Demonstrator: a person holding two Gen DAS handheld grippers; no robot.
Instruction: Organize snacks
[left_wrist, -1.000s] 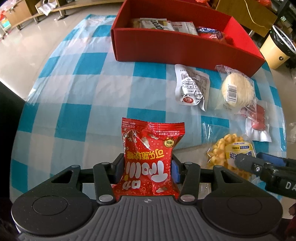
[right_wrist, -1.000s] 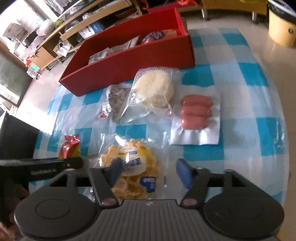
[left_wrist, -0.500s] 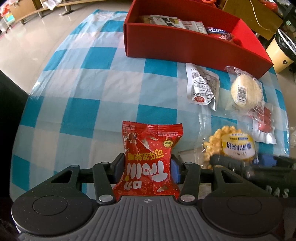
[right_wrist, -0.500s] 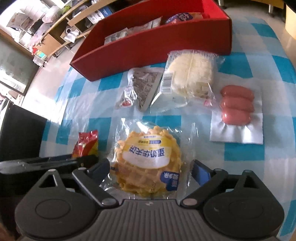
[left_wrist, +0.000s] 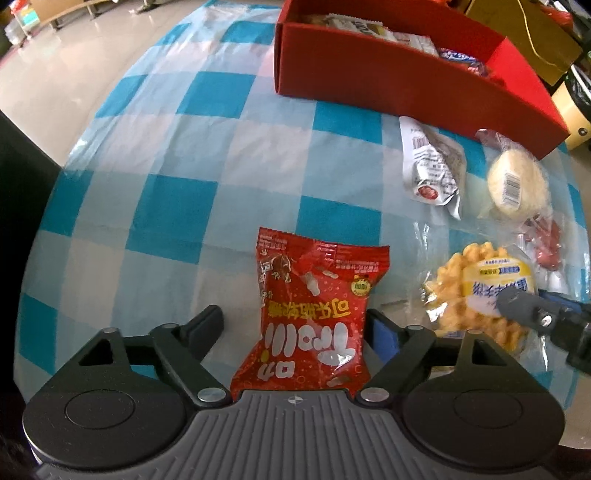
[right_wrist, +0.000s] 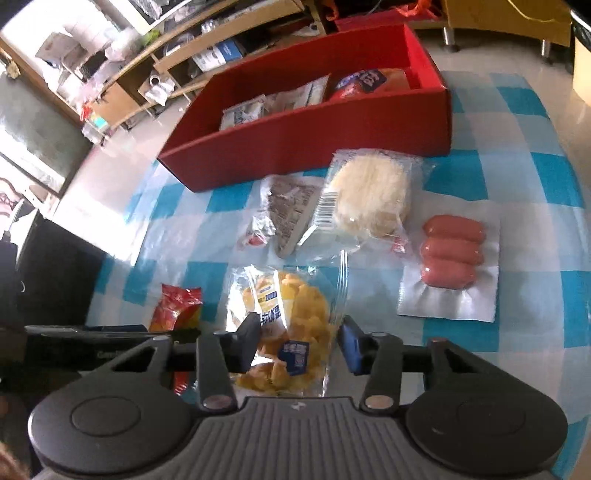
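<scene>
A red snack bag (left_wrist: 314, 314) stands between the jaws of my left gripper (left_wrist: 295, 321). Those jaws are opening: the left finger (left_wrist: 210, 321) is clear of the bag and the blue pad (left_wrist: 380, 332) sits at its right edge. My right gripper (right_wrist: 300, 328) is closing on a clear packet of yellow waffles (right_wrist: 291, 317), which is squeezed narrow and tilted between its pads. The same waffle packet (left_wrist: 480, 291) lies at the right in the left wrist view, with a right gripper finger (left_wrist: 532, 314) on it. A red box (right_wrist: 306, 144) with several snacks inside stands at the far side.
On the blue-and-white checked cloth (left_wrist: 166, 214) in front of the box lie a grey-white sachet (right_wrist: 288, 210), a wrapped pale bun (right_wrist: 369, 195) and a vacuum pack of sausages (right_wrist: 452, 251). The left gripper's body (right_wrist: 92, 332) is close on the left. A black chair (left_wrist: 22, 166) borders the table's left edge.
My left jaws have spread away from the red bag they were gripping. My right jaws widened, then closed in on the waffle packet, which has folded narrower.
</scene>
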